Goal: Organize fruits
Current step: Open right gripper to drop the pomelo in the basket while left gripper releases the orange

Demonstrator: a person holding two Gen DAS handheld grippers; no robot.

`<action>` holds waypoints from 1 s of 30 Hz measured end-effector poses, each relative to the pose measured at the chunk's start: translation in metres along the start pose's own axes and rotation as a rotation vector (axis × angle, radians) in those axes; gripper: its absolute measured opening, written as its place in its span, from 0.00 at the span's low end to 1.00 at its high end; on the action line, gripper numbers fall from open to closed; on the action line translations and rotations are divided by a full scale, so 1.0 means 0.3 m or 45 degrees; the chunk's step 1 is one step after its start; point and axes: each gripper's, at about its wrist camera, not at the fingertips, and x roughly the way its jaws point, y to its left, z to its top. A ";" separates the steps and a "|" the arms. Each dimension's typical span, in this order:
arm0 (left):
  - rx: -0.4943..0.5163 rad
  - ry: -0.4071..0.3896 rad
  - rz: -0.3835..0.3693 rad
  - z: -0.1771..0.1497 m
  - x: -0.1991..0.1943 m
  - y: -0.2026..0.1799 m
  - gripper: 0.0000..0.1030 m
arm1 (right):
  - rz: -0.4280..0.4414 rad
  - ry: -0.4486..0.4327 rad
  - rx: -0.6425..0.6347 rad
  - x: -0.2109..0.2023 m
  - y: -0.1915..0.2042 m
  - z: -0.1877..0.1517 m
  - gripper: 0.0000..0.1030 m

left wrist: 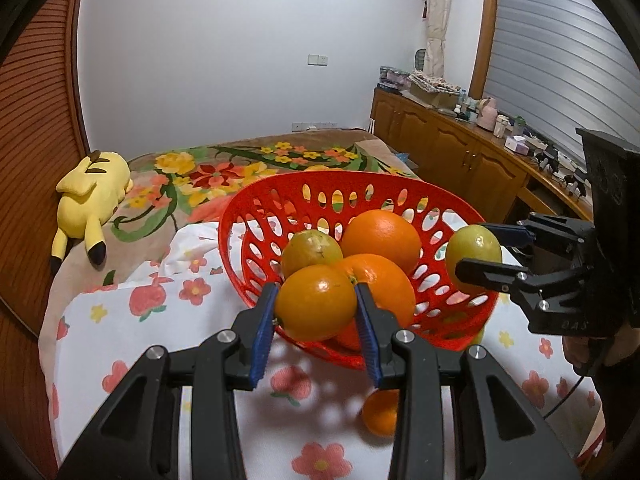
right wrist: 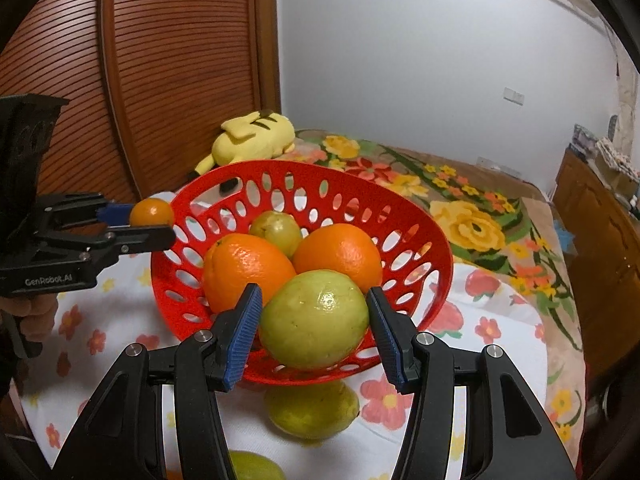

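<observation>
The left gripper (left wrist: 316, 304) is clamped on a small orange (left wrist: 316, 302), its blue pads pressing the fruit's two sides, and holds it in front of the near rim of the red perforated basket (left wrist: 452, 308). The right gripper (right wrist: 314, 322) grips a green guava (right wrist: 314, 320) between its pads in the same way, at the basket's near wall as its own camera sees it (from the left wrist view this guava hangs just beside the basket's right rim). Inside the basket lie two large oranges (right wrist: 248, 268), touching each other, with a smaller yellow-green fruit (right wrist: 276, 230) tucked behind them. The basket stands on a white cloth with red flowers (left wrist: 132, 320) spread over a bed. On the cloth, near the basket's base, rest another orange (left wrist: 380, 412) and a further green guava (right wrist: 312, 410); one more green fruit shows at the bottom edge of the right wrist view. A yellow plush toy (left wrist: 94, 196) lies on the floral blanket (left wrist: 224, 172) beyond, well apart from the basket, beside a wooden slatted door.
</observation>
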 end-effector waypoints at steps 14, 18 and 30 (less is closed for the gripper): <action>0.003 0.019 -0.008 0.015 0.066 0.012 0.35 | 0.028 0.010 0.014 0.041 -0.025 0.005 0.54; 0.004 0.020 -0.004 0.016 0.069 0.009 0.35 | 0.029 -0.001 0.019 0.031 -0.024 0.008 0.54; 0.006 0.019 0.004 0.019 0.077 0.009 0.35 | 0.024 -0.004 0.023 0.022 -0.023 -0.004 0.55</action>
